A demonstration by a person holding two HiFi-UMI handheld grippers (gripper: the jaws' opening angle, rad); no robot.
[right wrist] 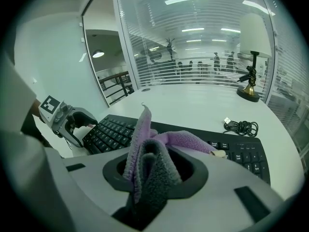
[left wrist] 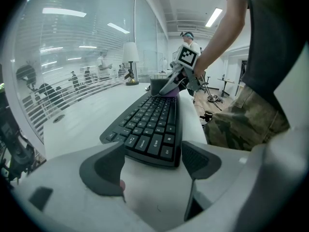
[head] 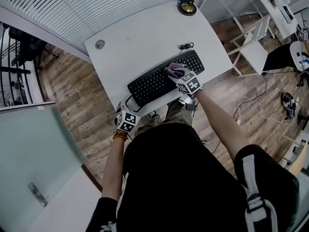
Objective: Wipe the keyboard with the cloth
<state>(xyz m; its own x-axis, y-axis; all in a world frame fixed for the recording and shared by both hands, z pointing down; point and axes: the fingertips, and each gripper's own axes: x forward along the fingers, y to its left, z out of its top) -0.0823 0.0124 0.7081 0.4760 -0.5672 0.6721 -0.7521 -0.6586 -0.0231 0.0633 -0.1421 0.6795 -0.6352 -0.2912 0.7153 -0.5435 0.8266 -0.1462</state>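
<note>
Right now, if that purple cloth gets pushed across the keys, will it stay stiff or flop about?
Probably floppy: the cloth folds and bunches where the right gripper pinches it. It looks fleecy, so likely light and grippy rather than slippery. It would probably drape over the keyboard.

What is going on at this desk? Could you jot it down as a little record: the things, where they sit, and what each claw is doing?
Surface: white table
Being cleaned: black keyboard, flat, near the person's edge
Tool: purple cloth, bunched, over the keyboard's right part
Right side: right claw shut on the cloth
Left side: left claw open, keyboard's left end between its pads; contact unclear
Extras: lamp and coiled cable further back
</note>
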